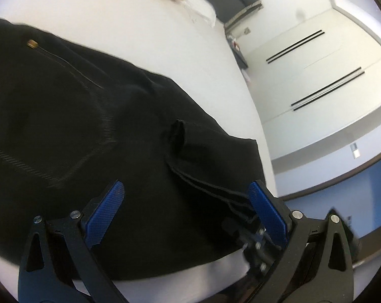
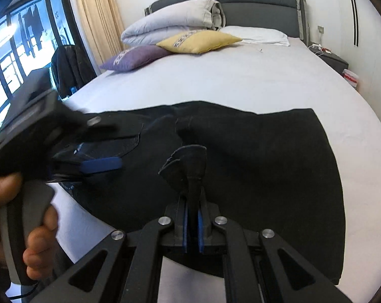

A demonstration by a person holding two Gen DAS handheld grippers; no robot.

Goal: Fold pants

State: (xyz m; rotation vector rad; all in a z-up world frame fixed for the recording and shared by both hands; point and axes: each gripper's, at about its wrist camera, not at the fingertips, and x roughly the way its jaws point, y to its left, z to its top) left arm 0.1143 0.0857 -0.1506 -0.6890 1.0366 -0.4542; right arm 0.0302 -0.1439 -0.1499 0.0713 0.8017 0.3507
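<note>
Black pants (image 2: 253, 151) in R gripper (image 2: 193, 217)

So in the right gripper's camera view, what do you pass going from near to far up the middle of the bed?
right gripper pinching a fold of cloth → black pants → bare white sheet → yellow cushion → grey headboard.
</note>
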